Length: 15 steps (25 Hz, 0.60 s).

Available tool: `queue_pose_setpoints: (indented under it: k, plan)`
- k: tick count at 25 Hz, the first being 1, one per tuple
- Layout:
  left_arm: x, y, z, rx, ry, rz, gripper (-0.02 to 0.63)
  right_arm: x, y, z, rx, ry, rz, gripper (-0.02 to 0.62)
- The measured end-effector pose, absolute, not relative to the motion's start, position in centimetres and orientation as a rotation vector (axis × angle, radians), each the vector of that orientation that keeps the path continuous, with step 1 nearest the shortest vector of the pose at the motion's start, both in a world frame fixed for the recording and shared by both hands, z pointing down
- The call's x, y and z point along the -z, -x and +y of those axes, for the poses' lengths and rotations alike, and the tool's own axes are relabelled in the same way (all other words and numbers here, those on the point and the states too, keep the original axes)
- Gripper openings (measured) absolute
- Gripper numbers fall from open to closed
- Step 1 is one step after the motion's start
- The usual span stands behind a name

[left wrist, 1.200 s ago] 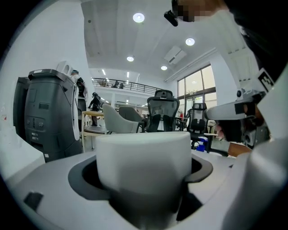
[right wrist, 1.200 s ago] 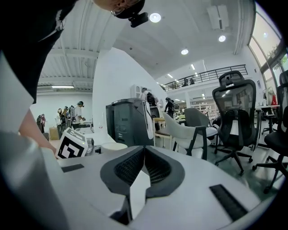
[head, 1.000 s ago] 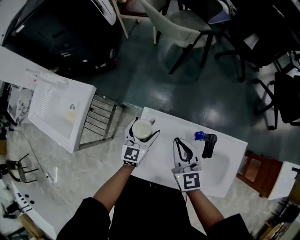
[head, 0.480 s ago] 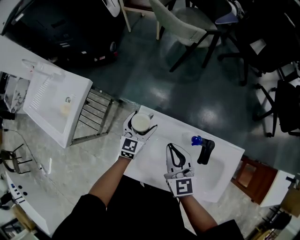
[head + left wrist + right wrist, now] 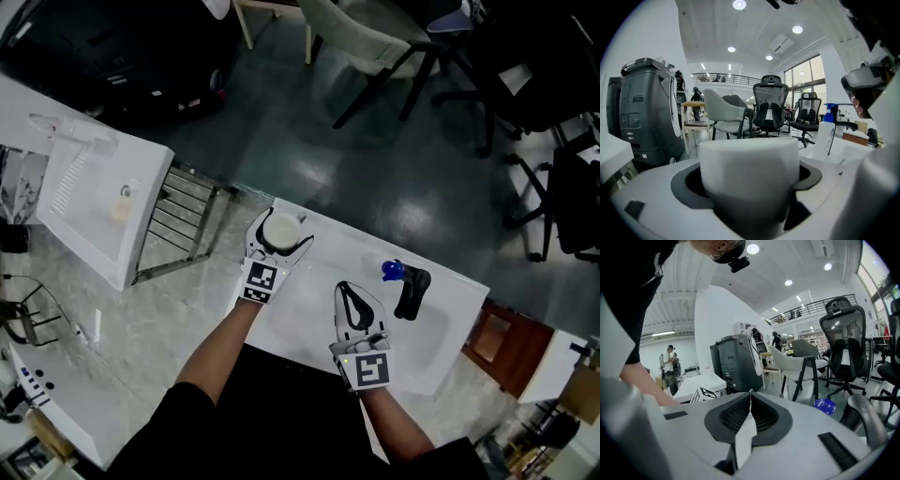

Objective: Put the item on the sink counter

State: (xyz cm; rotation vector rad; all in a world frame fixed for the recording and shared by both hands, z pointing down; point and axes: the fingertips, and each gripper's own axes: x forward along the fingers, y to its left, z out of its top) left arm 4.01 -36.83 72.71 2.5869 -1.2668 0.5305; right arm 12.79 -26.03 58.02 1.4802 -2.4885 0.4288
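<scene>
Over the far left corner of the white sink counter (image 5: pixel 305 295), the head view shows the left gripper (image 5: pixel 281 240) with its jaws spread to either side of a white cup (image 5: pixel 280 229), which sits between them with its open mouth facing up. Whether the cup's base touches the counter cannot be told from above. The right gripper (image 5: pixel 349 291) lies over the middle of the counter, well apart from the cup, with its jaws drawn together. Just to its right stand a black faucet (image 5: pixel 411 292) and a blue-topped bottle (image 5: pixel 392 271) at the rim of the basin.

Seen from the left gripper view, the cup (image 5: pixel 750 173) fills the space between the two jaws, upright, and its wall is seated against the dark pads on both sides, so the gripper is clamped on it. Beyond it stand a grey machine (image 5: pixel 644 112) and office chairs (image 5: pixel 769 110).

Along the right gripper view, the two ribbed pads (image 5: pixel 740 414) meet at their tips and hold nothing. The bottle's blue top (image 5: pixel 825 405) shows to the right, beside the dark faucet (image 5: pixel 862 420).
</scene>
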Motion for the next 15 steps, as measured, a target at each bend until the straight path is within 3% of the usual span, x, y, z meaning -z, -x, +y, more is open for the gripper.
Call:
queue_pose_setpoints:
  k: [15]
  plan:
    - [-73.4,-4.0,-37.4,-0.582,-2.630,-1.257,0.457,-58.2,-10.4,-24.7,-0.345,-1.384,-2.545,0.032]
